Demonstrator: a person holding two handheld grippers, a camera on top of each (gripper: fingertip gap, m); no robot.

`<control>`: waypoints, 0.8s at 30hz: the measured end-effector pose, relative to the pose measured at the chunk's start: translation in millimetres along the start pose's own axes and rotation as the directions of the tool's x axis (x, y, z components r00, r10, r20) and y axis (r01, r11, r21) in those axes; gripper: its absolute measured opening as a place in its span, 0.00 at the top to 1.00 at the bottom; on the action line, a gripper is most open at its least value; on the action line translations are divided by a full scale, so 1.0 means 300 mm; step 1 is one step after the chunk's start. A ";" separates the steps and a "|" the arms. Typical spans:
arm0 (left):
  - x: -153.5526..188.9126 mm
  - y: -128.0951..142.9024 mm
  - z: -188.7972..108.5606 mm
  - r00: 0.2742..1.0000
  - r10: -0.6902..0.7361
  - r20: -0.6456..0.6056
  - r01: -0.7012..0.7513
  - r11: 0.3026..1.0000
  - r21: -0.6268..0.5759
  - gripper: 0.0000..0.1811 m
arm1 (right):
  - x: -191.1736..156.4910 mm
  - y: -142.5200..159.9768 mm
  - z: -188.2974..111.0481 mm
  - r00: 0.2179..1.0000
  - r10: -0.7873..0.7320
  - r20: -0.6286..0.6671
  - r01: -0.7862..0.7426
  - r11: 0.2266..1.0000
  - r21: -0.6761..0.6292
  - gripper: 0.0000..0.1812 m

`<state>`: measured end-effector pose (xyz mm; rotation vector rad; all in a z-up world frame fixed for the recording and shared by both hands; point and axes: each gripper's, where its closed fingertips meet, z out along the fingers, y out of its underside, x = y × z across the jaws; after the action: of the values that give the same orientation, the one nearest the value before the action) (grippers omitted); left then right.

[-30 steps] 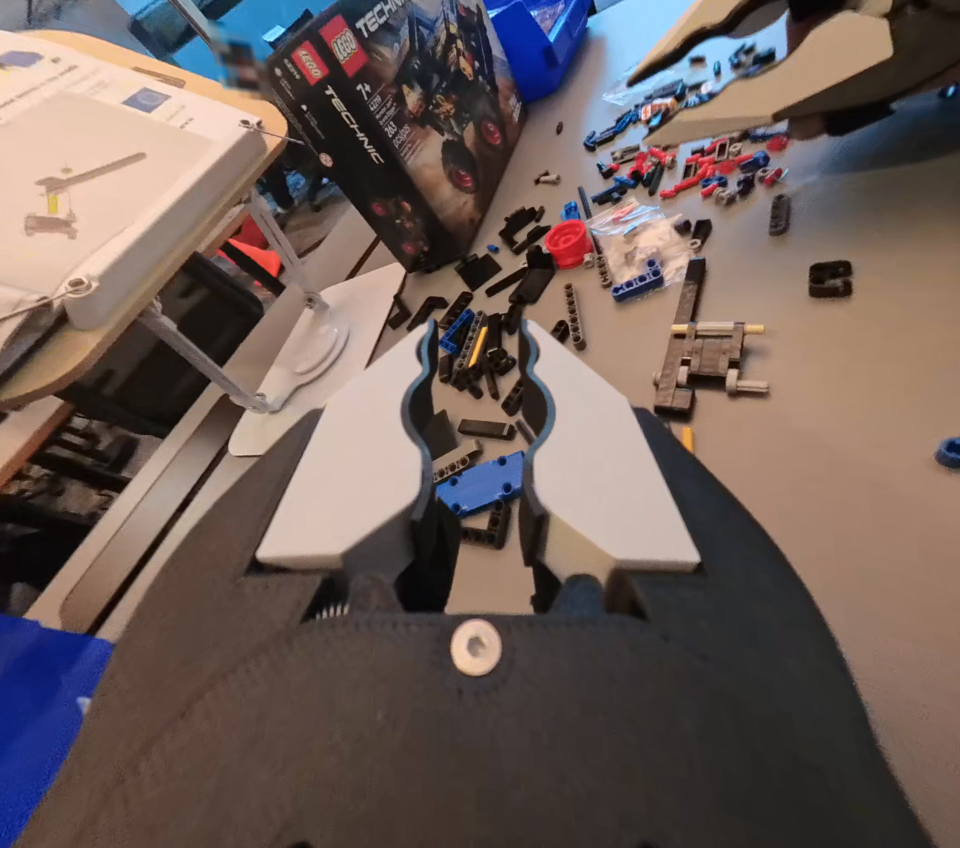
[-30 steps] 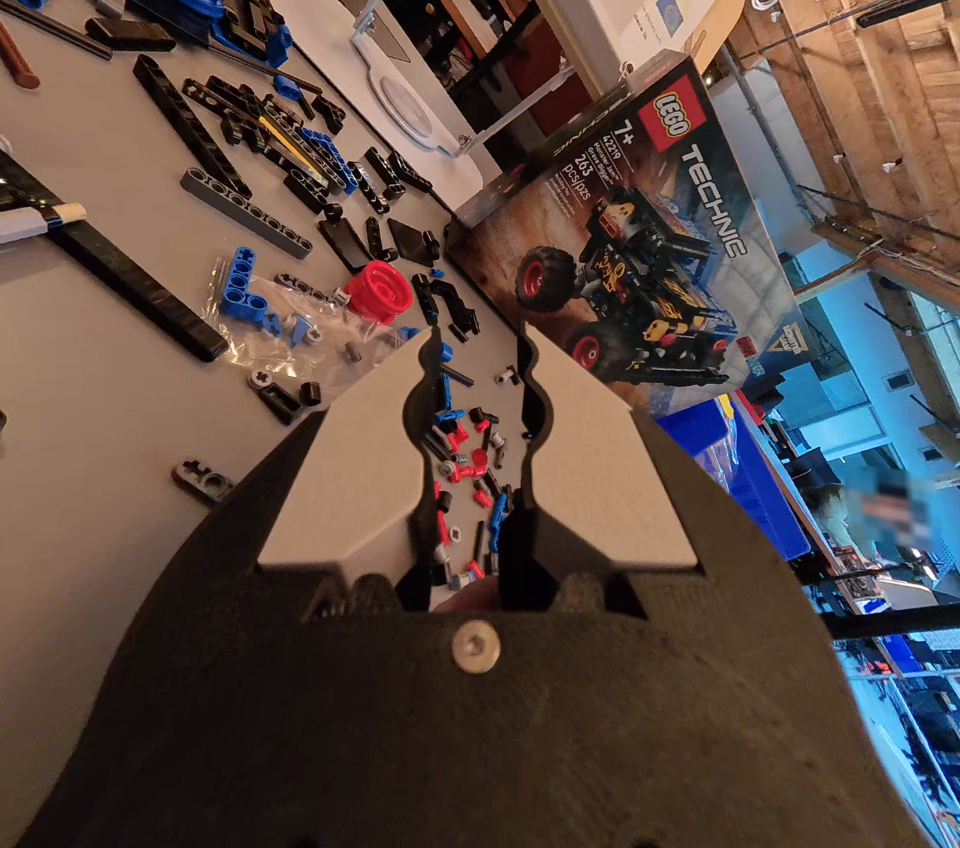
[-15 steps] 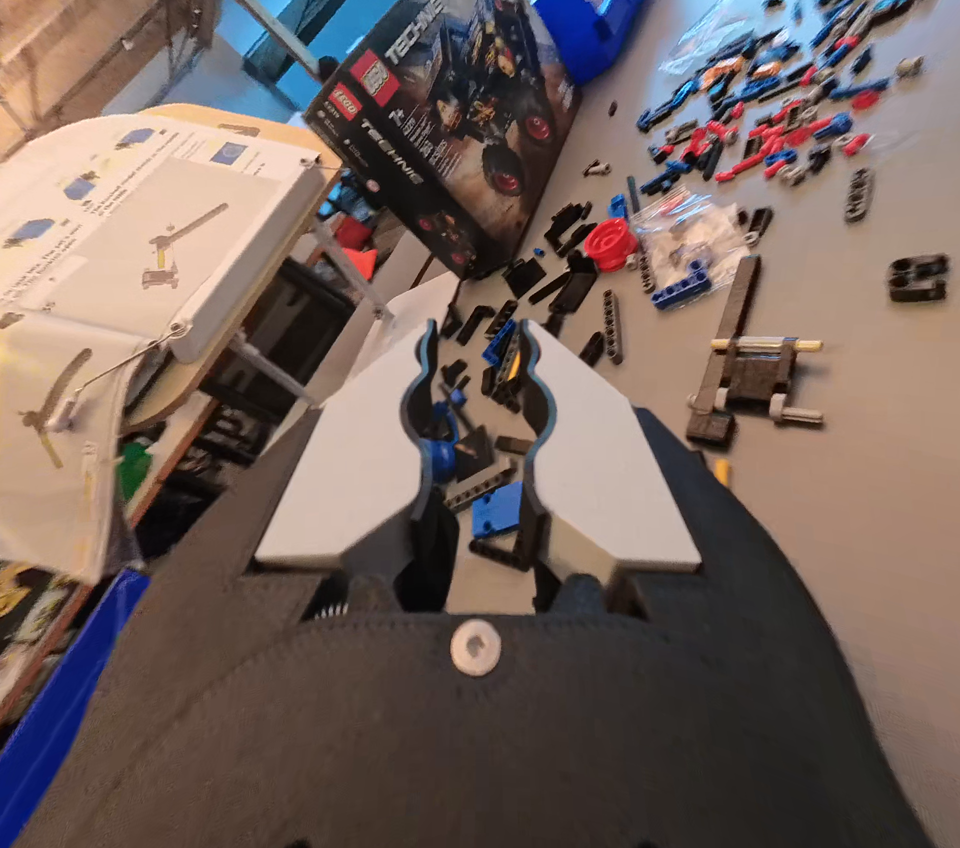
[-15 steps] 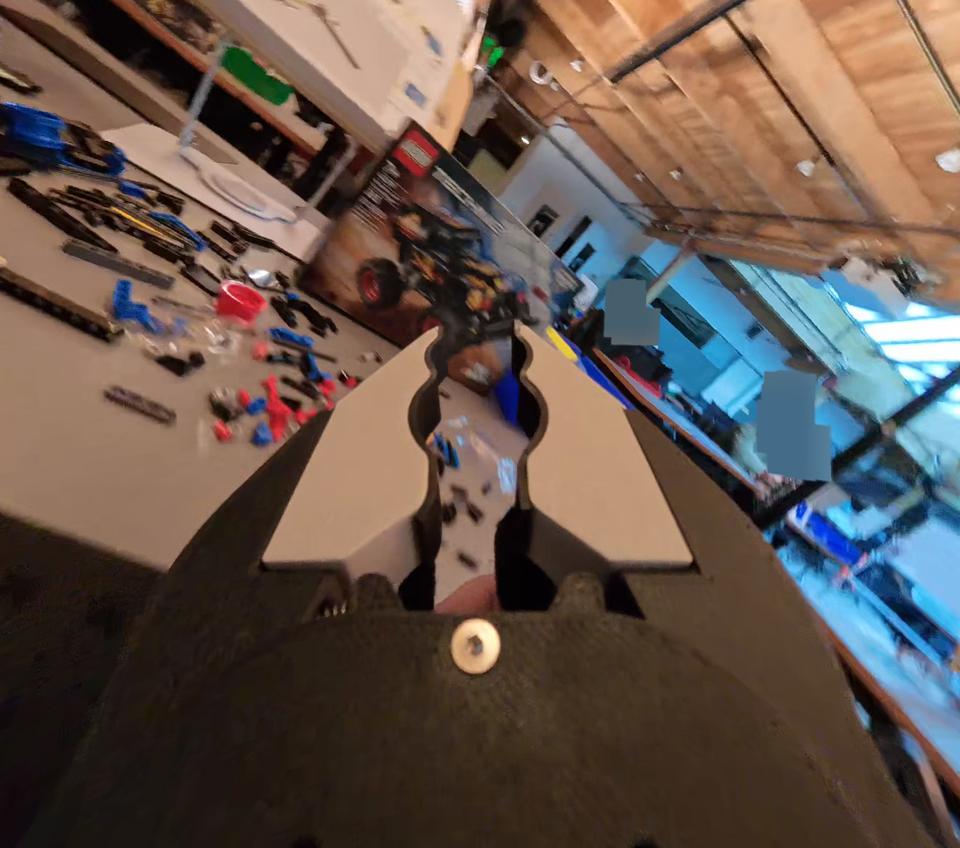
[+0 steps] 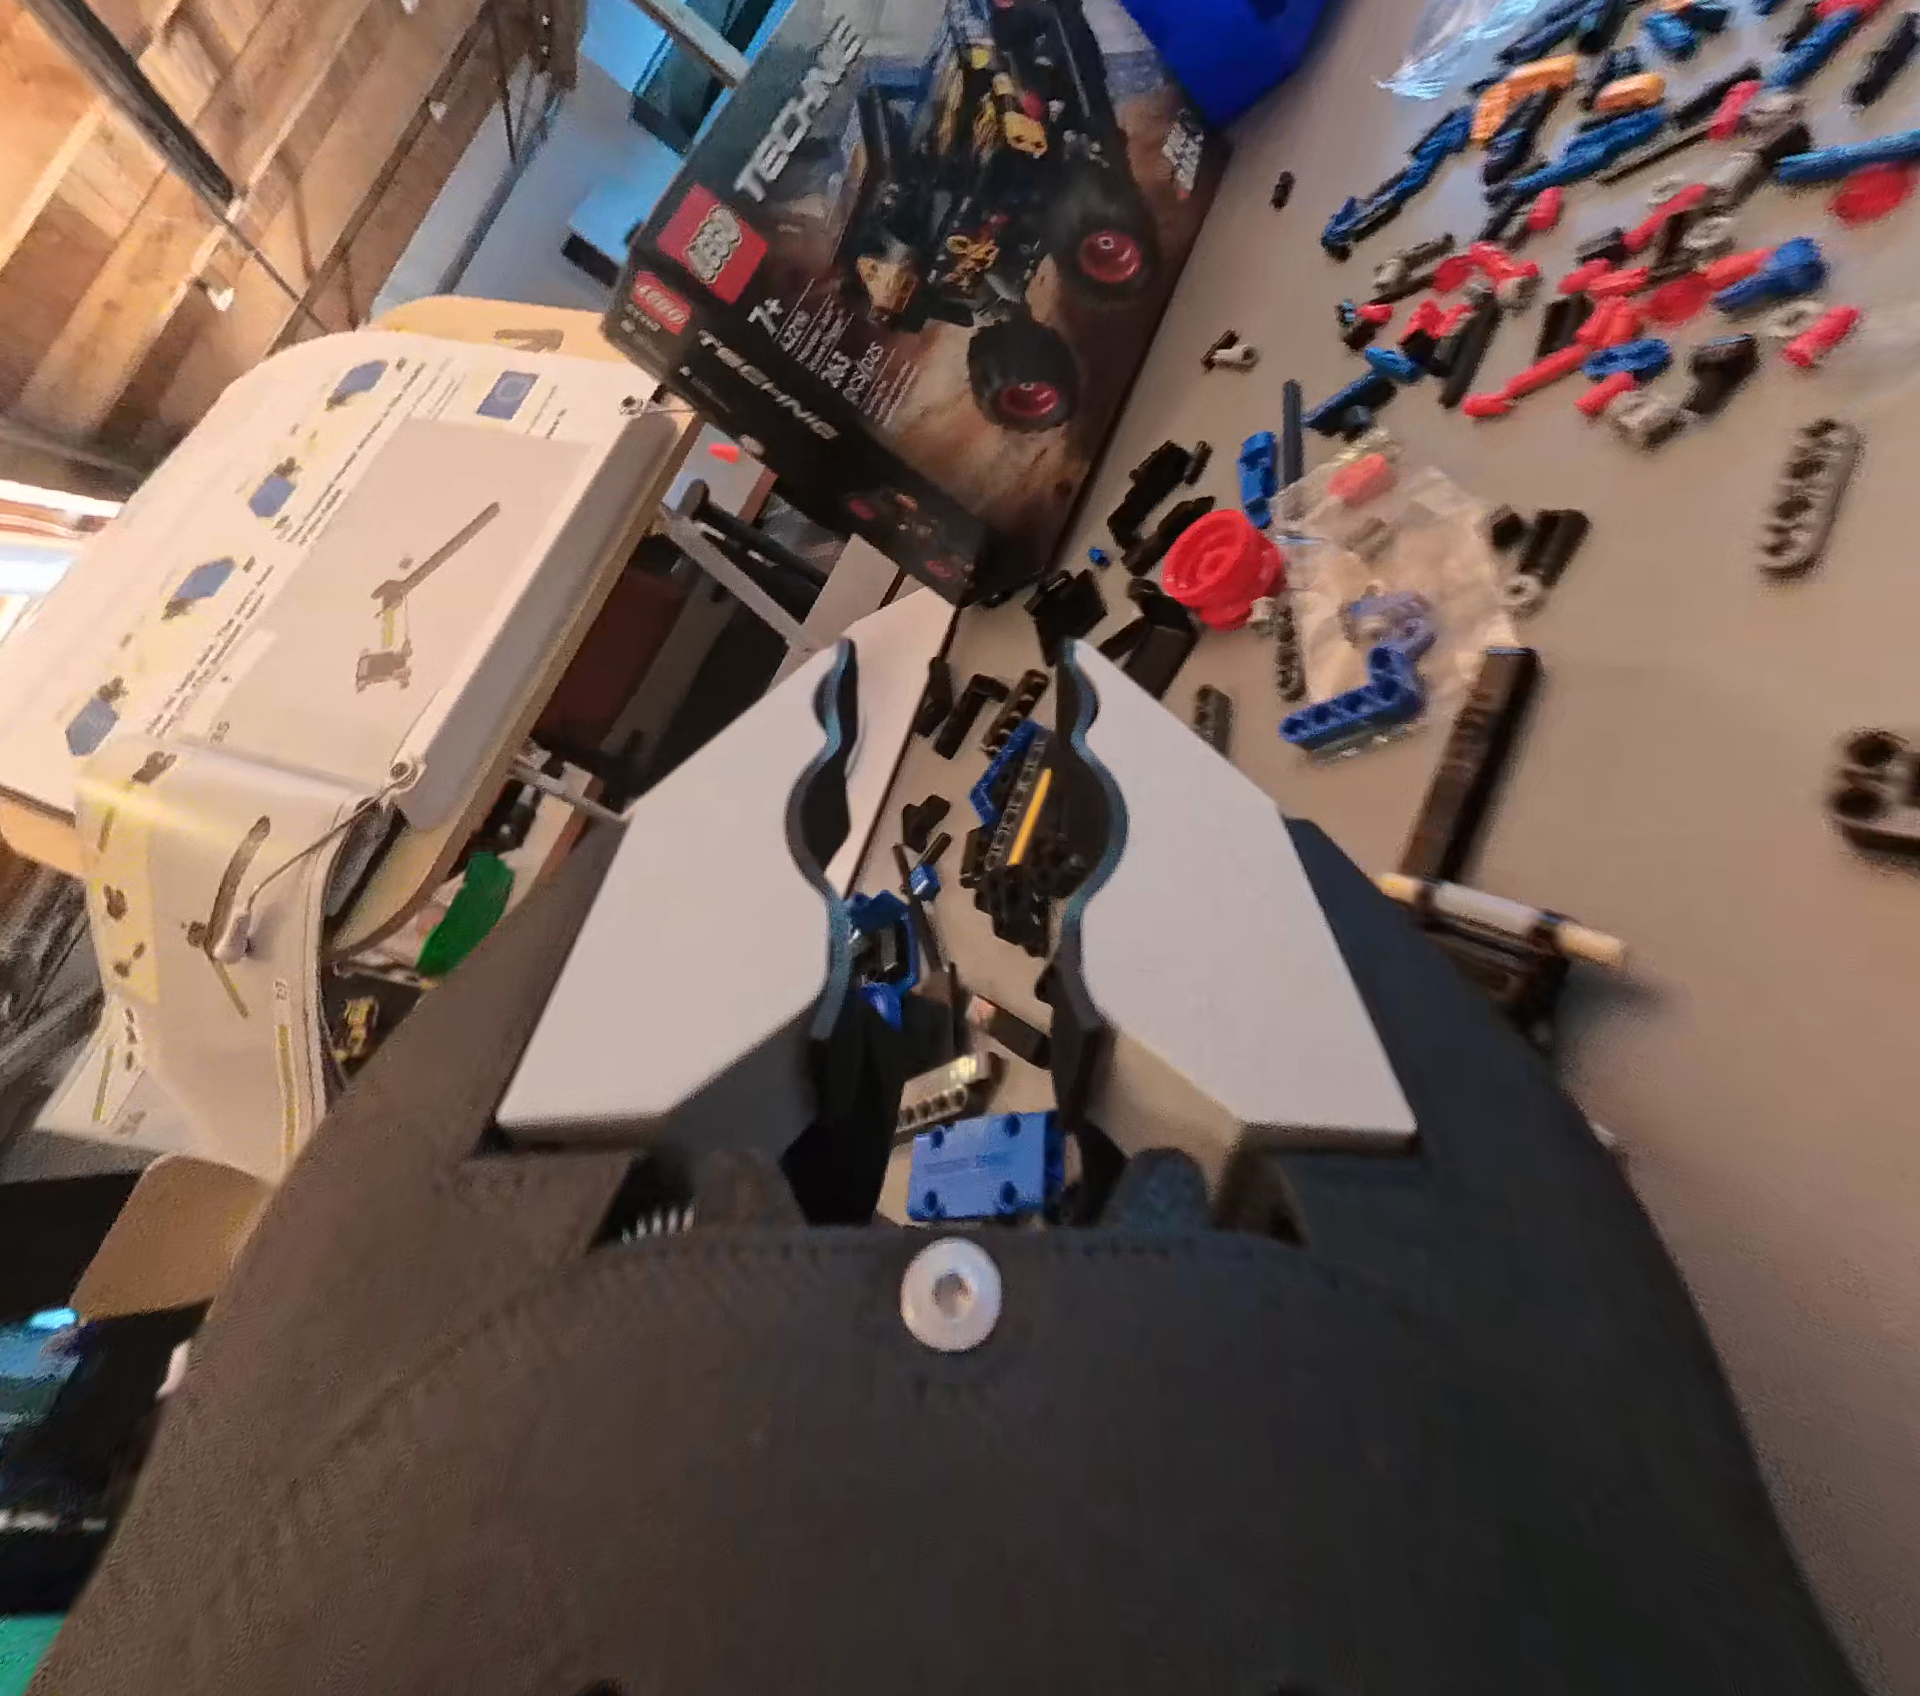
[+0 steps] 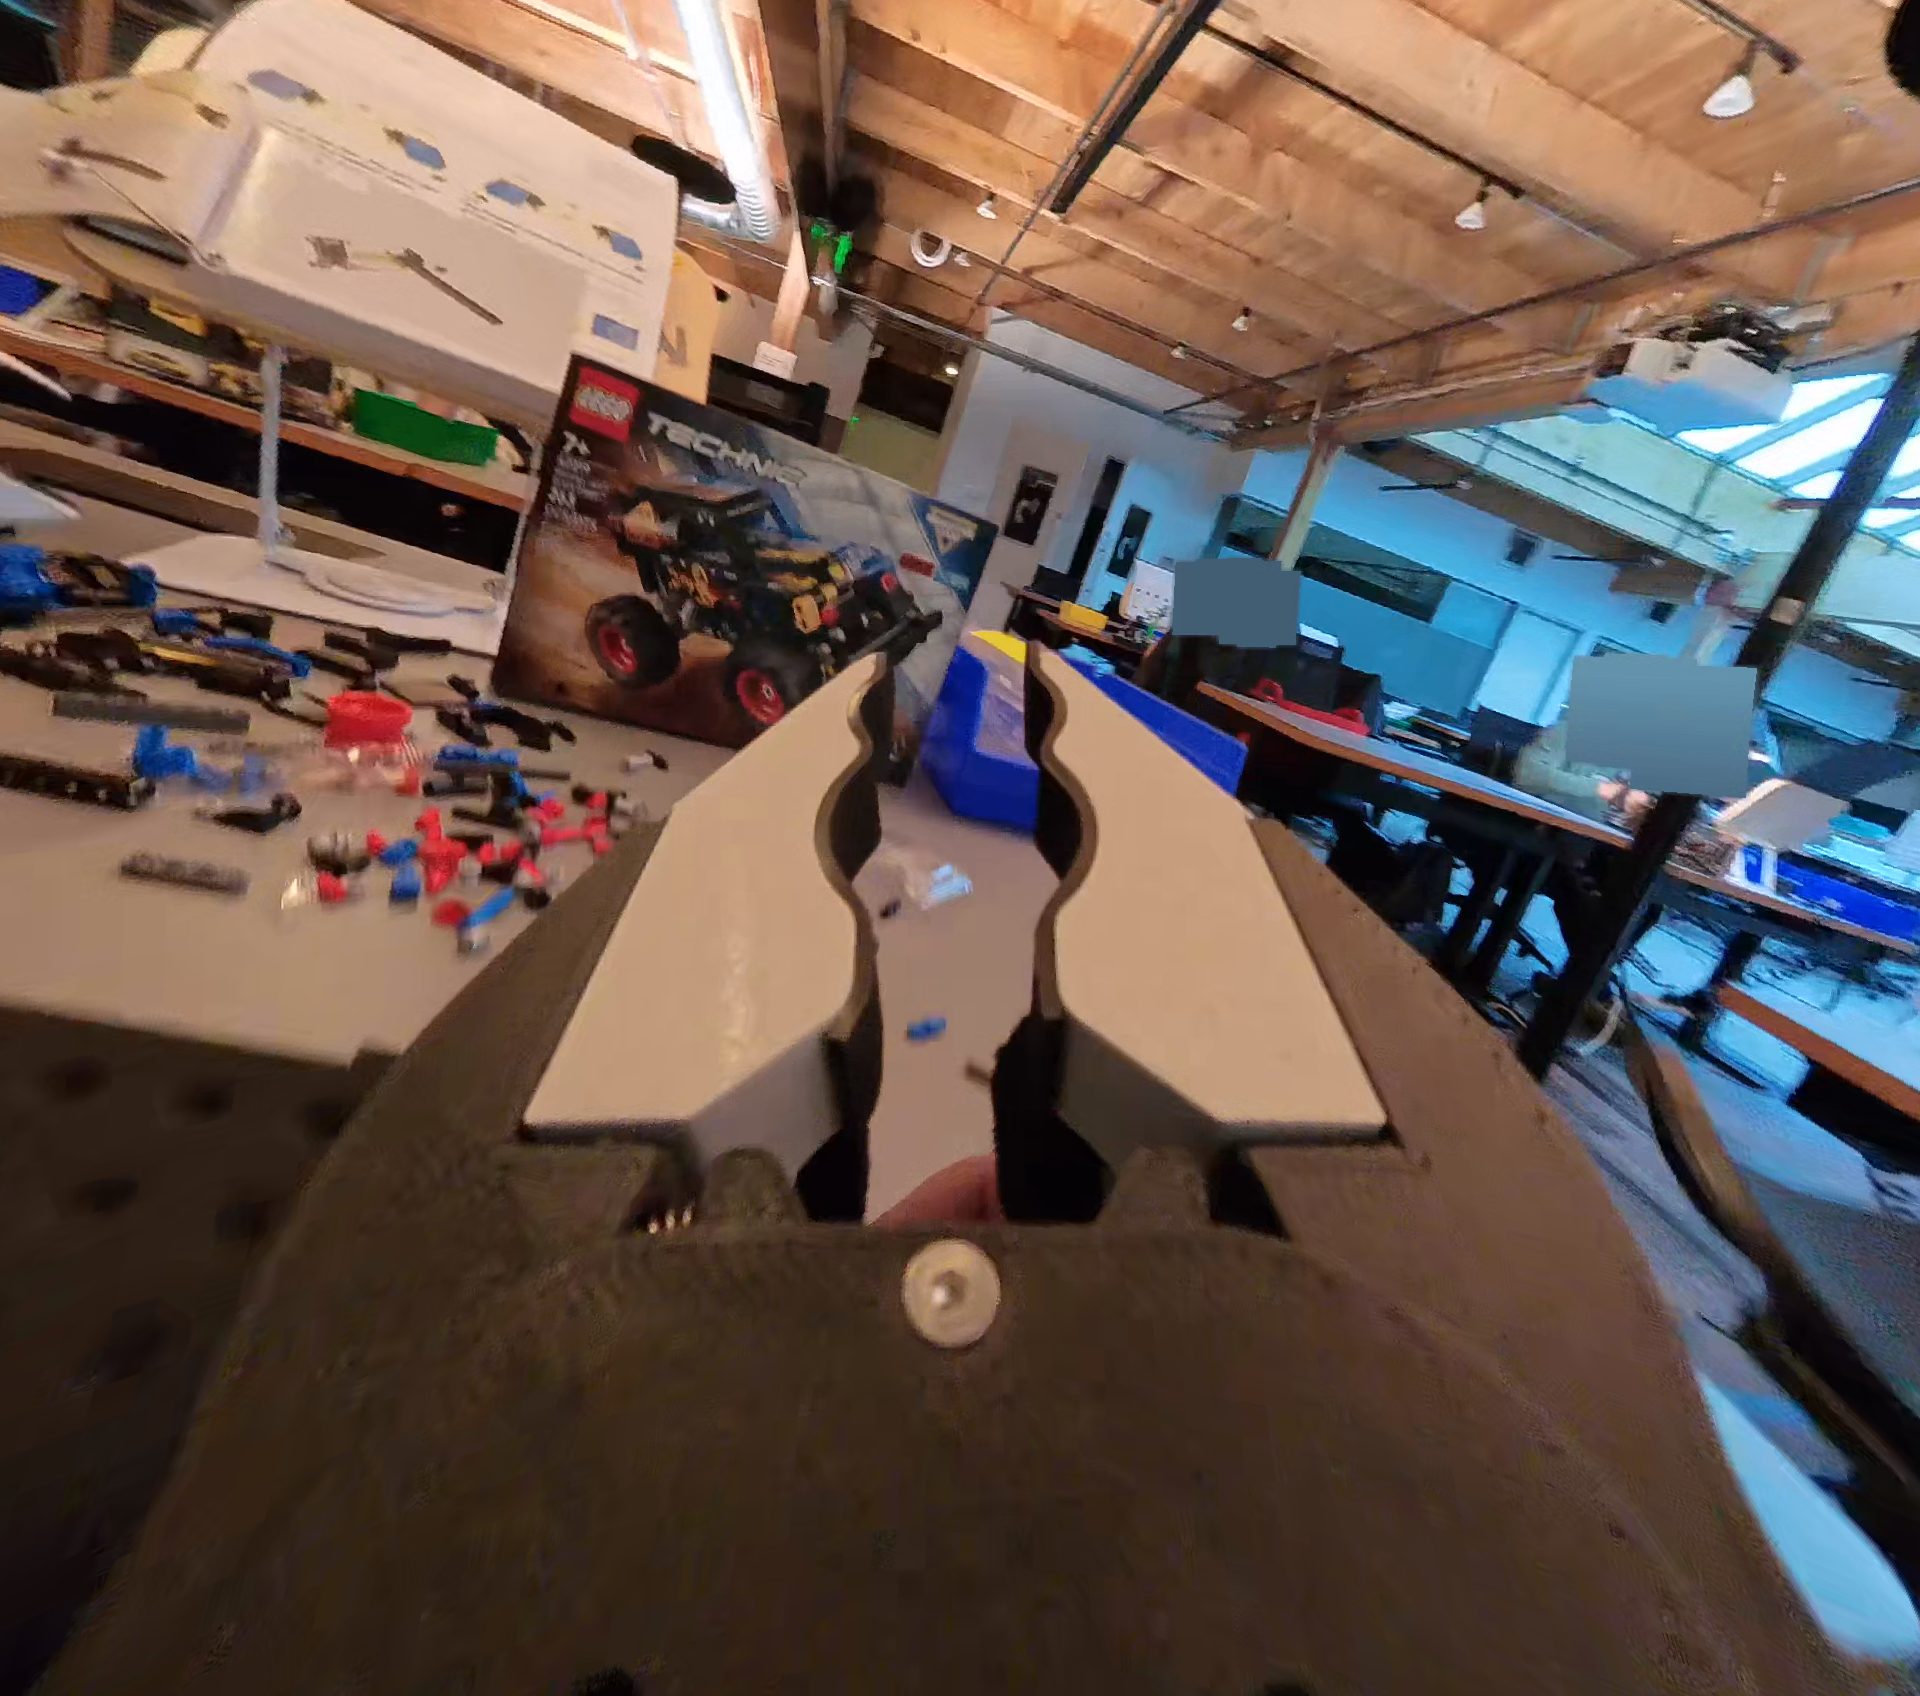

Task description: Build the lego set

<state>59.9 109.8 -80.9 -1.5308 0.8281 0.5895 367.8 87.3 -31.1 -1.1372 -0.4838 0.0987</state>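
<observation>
Left claw (image 5: 956, 670): fingers parted, empty, above the grey table (image 5: 1714, 1075). Loose black, blue and yellow lego pieces (image 5: 1023, 825) lie between and just beyond its tips; a blue panel (image 5: 982, 1163) sits near its base. Right claw (image 6: 954, 664): parted, empty, raised, red and blue pieces (image 6: 457, 846) to its left. Lego set box (image 6: 717, 586): upright at the far table edge, printed with lettering and a truck picture.

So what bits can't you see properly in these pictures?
- Left wrist view: the red and blue pieces are smeared by blur, so shapes are unclear.
- Left wrist view: the blue plate is partly hidden behind the left gripper body.
- Left wrist view: the black part is cut off by the right edge.
- Right wrist view: pieces beyond the right gripper are too small to identify.
</observation>
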 end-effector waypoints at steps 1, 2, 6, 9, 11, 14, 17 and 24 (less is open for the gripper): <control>-0.021 -0.002 0.014 1.000 -0.012 0.019 0.012 1.000 0.000 0.80 | 0.004 -0.034 0.044 1.000 0.017 0.025 -0.017 1.000 0.009 0.86; -0.046 -0.011 0.032 0.999 -0.028 0.038 0.027 1.000 0.006 0.79 | 0.000 -0.068 0.100 0.996 0.068 0.055 -0.069 0.997 0.020 0.87; -0.119 -0.062 0.119 0.997 -0.044 0.066 0.042 0.999 0.035 0.78 | -0.087 -0.189 0.357 0.921 0.301 0.249 -0.325 0.944 0.061 0.87; -0.121 -0.066 0.169 0.996 -0.071 0.049 0.068 0.996 0.065 0.78 | -0.221 -0.178 0.557 0.844 0.388 0.371 -0.425 0.905 0.022 0.87; -0.081 -0.076 0.165 0.995 -0.104 -0.003 0.104 0.989 0.107 0.79 | -0.330 -0.156 0.642 0.805 0.373 0.460 -0.426 0.905 0.012 0.92; -0.039 -0.082 0.160 0.977 -0.197 -0.084 0.207 0.970 0.124 0.80 | -0.450 -0.111 0.659 0.740 0.341 0.580 -0.404 0.915 -0.024 0.95; -0.046 -0.102 0.138 0.903 -0.402 -0.149 0.422 0.895 0.142 0.81 | -0.424 -0.017 0.649 0.732 0.376 0.568 -0.413 0.908 -0.070 0.98; -0.067 -0.104 0.129 0.872 -0.458 -0.173 0.485 0.857 0.177 0.86 | -0.382 0.089 0.674 0.718 0.488 0.497 -0.478 0.864 -0.157 0.99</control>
<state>75.8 151.5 -51.0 -1.5066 0.5522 0.0370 185.3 233.6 -25.0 -1.2310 -0.6560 0.8929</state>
